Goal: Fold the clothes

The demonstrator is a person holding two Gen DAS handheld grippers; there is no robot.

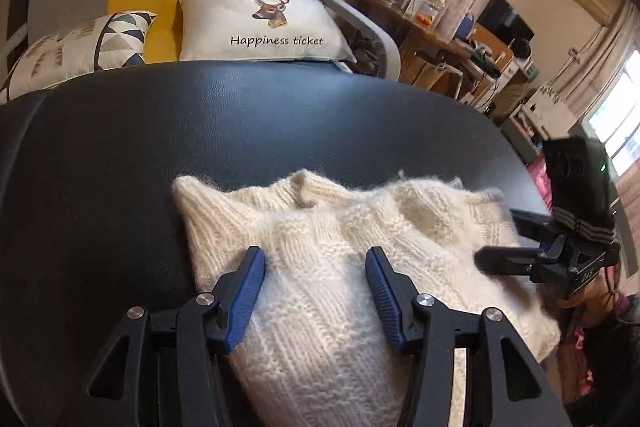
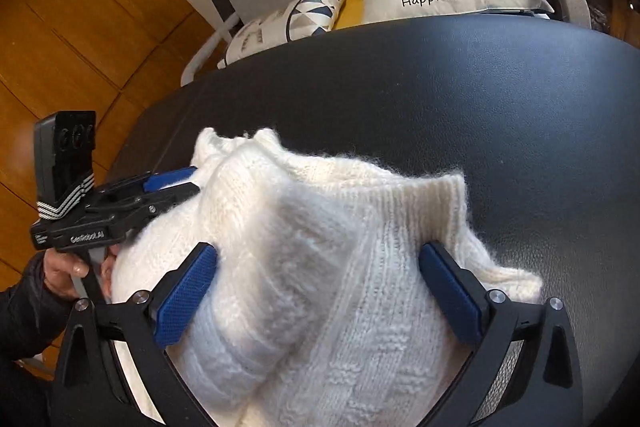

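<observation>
A cream knitted sweater [image 1: 332,227] lies bunched and partly folded on a black leather-look table [image 1: 200,127]. In the left wrist view my left gripper [image 1: 314,255] stands open, its blue pads wide apart on either side of a ridge of the knit. My right gripper [image 1: 496,237] shows from the side at the sweater's right edge, fingers apart. In the right wrist view my right gripper [image 2: 320,251] is open with the thick sweater [image 2: 320,207] bulging between its pads. My left gripper [image 2: 196,179] reaches the garment's left side, and a hand [image 2: 68,267] holds its handle.
Behind the table [image 2: 480,107] is a sofa with a deer cushion [image 1: 260,27] and a triangle-patterned cushion [image 1: 80,47]. A cluttered desk [image 1: 440,27] stands at the far right. Wooden floor [image 2: 80,27] lies left of the table. Bare tabletop stretches beyond the sweater.
</observation>
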